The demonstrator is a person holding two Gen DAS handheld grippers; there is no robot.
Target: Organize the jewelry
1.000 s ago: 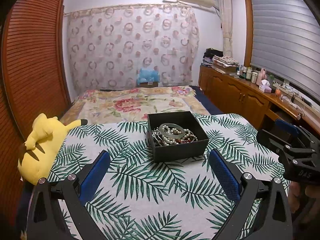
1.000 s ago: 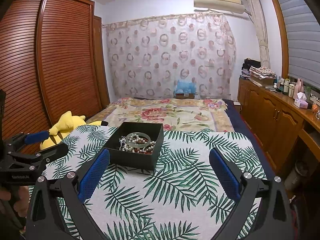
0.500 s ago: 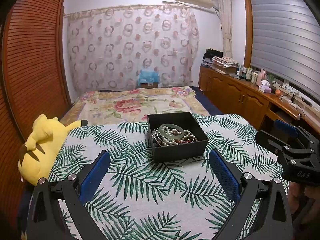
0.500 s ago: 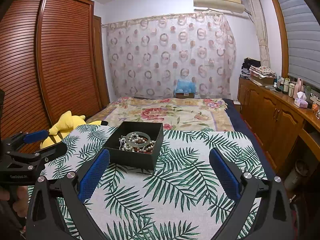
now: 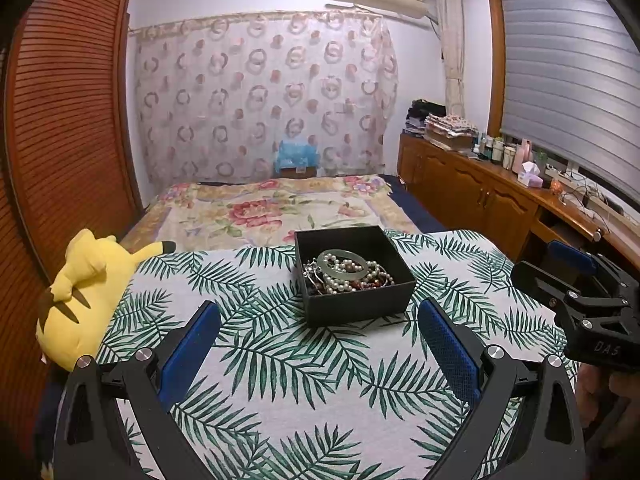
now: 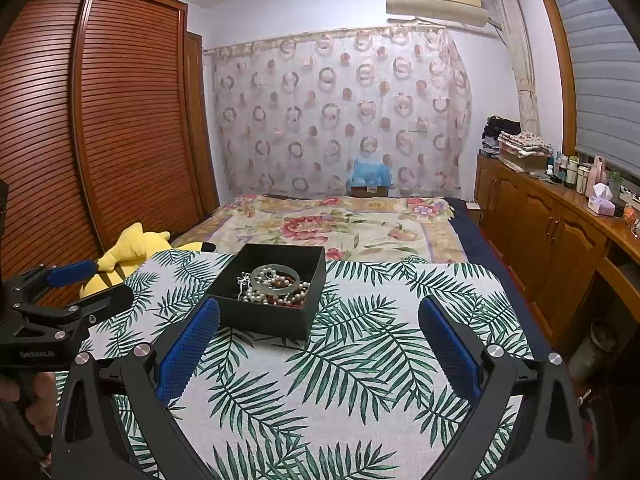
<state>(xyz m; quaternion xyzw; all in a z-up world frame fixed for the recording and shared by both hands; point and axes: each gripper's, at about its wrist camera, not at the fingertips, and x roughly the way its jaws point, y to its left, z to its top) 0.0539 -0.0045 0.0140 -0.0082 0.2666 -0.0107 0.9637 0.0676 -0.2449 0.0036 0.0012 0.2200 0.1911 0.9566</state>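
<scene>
Nothing has shifted: black box (image 5: 354, 280) lies beyond both grippers' spread, empty fingers (image 5: 194, 334).

I see a matt black box (image 5: 354, 280) that looks like card, holding glossy pearl strands (image 5: 348, 278) and a smooth, translucent pale-green bangle (image 5: 342, 260). Printed cloth covers the worktop (image 5: 280, 360). My tongs (image 5: 316, 340) wear textured blue pads (image 5: 448, 348) on matt black plastic.

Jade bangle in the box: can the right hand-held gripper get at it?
Probably yes. The bangle lies on top of the beads in the lidless black box; right hand-held gripper is open, nothing between.
</scene>
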